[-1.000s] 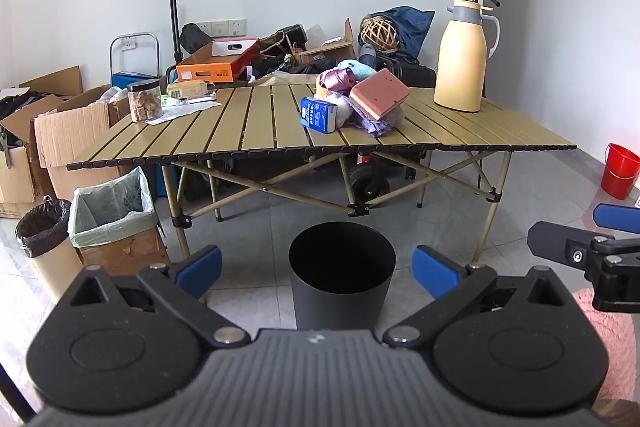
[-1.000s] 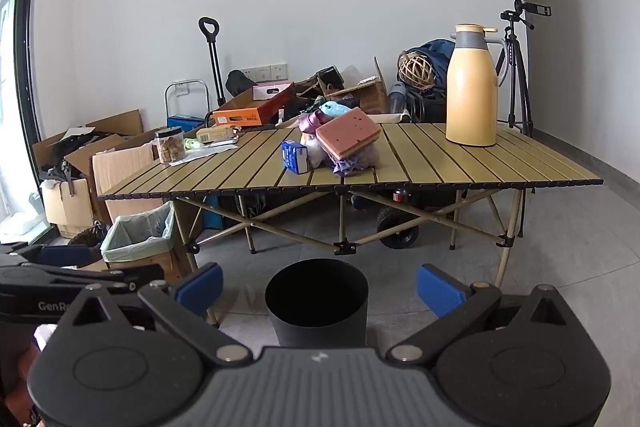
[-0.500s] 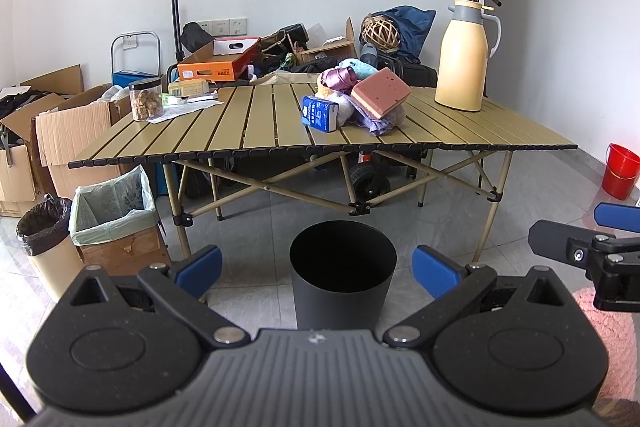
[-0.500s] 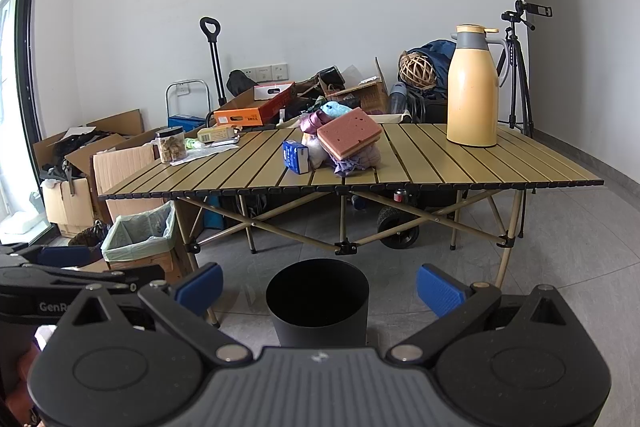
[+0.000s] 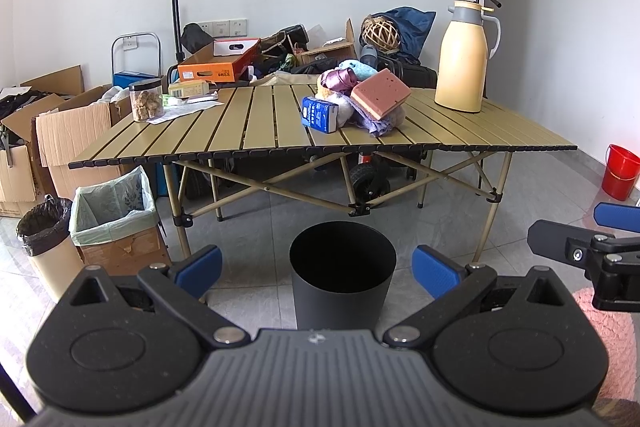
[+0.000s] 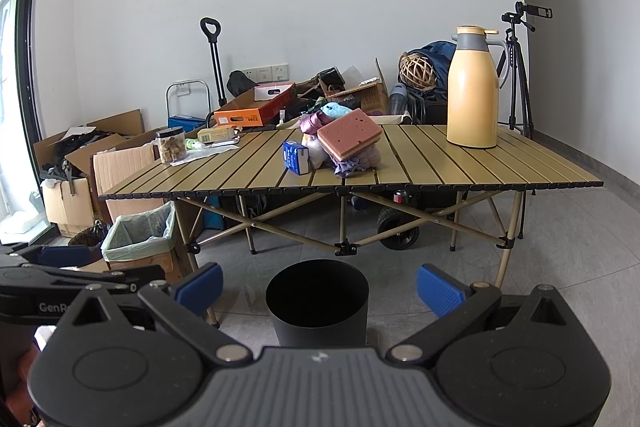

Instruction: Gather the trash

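Indoors, slatted table [image 5: 260, 131] on grey tile floor [image 5: 520, 203], black bin [image 5: 342, 285] in front; both tongs [image 5: 316, 265] [image 6: 318, 285] wide, empty.

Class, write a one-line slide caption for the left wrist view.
Open left gripper faces a black bin below a slatted table holding a trash pile.

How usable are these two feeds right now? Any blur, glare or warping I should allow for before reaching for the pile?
Left wrist: sharp, even daylight, table edge bowed by the fisheye, corners vignetted black. Right wrist: equally sharp, window at far left blown out, wall lines curved. Trash pile clear in both.
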The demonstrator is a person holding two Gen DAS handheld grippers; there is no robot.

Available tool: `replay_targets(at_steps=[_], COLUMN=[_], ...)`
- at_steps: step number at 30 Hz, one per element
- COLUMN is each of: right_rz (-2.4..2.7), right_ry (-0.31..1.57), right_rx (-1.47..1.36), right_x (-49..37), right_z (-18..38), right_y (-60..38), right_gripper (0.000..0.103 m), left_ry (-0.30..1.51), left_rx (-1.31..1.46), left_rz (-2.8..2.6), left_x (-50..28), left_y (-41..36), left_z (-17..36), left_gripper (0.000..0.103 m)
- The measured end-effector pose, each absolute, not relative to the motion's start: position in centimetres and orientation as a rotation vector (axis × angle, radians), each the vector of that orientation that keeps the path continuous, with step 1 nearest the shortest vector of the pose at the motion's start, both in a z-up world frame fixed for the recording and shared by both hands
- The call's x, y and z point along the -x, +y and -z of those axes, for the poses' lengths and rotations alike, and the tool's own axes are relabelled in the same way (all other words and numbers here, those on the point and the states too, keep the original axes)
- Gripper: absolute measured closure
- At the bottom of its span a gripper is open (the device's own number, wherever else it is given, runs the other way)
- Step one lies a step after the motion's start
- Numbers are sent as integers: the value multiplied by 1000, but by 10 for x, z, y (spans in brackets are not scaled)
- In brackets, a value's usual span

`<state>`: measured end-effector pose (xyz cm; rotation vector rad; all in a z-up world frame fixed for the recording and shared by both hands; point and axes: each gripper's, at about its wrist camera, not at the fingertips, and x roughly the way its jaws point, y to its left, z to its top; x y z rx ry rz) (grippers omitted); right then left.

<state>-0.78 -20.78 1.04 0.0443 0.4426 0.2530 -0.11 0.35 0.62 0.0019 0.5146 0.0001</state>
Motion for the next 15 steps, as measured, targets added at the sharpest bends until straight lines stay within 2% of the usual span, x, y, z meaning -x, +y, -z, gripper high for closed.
replay_targets(at_steps=[15], right_rz=[-253], right_ry=[441], right_rx=[-43], right_x=[8], right_z=[-11], right_y=[-208], right_gripper=[0], left_ry=[513], left_rx=[0], left_rz=[1], left_x=[2], left_y=[4], left_z=[-7], left_gripper=[0])
